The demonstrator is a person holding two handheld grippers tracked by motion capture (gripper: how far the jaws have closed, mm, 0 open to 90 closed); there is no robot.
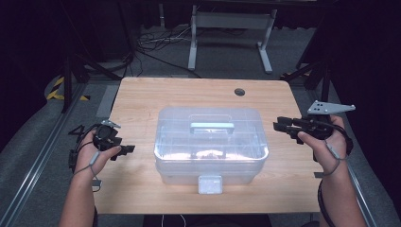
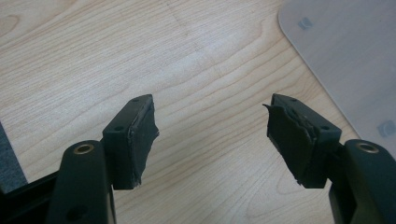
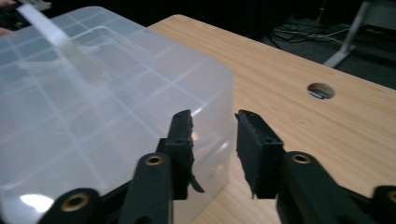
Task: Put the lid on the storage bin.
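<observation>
With the box point(image 1: 210, 144) mid-table, lid down and front latch point(image 1: 209, 184) seemingly closed, our left gripper point(image 1: 124, 150) and right gripper point(image 1: 282, 126) flank it, jaws apart and empty, so handling remains ahead.

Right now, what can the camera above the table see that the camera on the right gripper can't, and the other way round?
The high view alone takes in the person's two hands, the left gripper, the box's handle and its front latch. The right gripper view alone gives a close look at its own two pads, standing apart with nothing between them. Both share the clear plastic box, the wooden table and its cable hole.
</observation>
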